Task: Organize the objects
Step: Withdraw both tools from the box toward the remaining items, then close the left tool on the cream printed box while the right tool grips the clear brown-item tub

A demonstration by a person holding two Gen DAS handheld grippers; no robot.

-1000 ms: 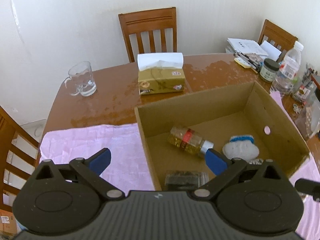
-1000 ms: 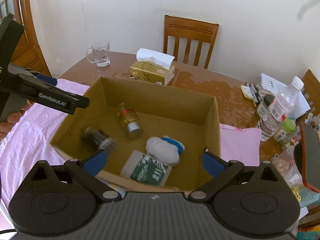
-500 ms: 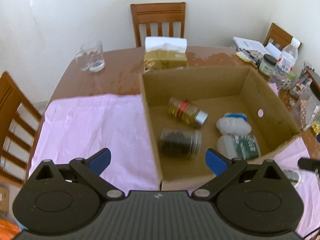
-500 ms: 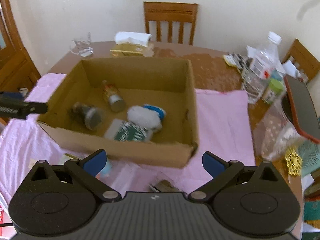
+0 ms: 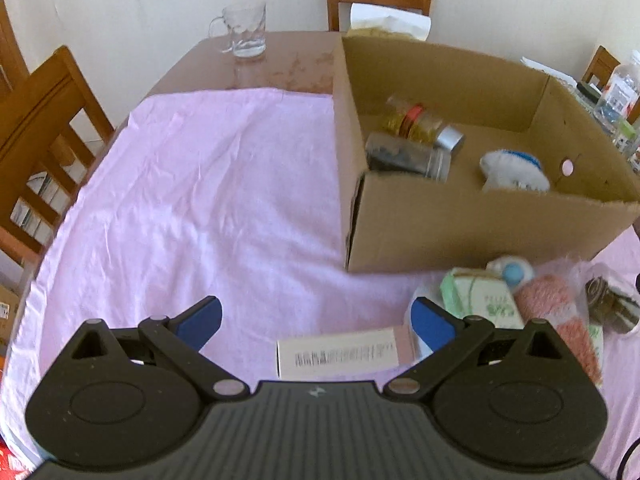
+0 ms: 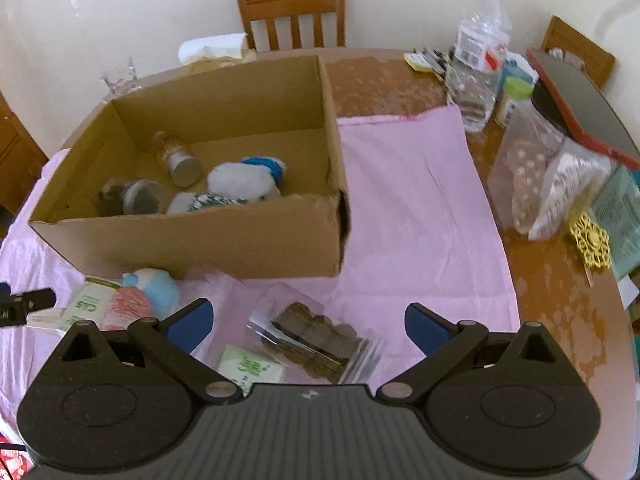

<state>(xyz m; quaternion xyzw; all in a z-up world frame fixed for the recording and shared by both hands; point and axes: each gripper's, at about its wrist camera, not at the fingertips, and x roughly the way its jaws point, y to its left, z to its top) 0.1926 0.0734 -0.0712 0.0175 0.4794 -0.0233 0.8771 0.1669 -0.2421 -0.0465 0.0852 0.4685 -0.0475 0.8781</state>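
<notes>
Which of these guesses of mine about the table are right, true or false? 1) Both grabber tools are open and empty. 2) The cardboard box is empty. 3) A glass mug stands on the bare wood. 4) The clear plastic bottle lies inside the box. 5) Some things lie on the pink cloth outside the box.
1) True: the left gripper and right gripper are open, holding nothing.
2) False: the cardboard box holds two jars and a white and blue plush, among other things.
3) True: the glass mug stands beyond the pink cloth.
4) False: the clear plastic bottle stands upright outside the box.
5) True: for instance a clear snack tray.
</notes>
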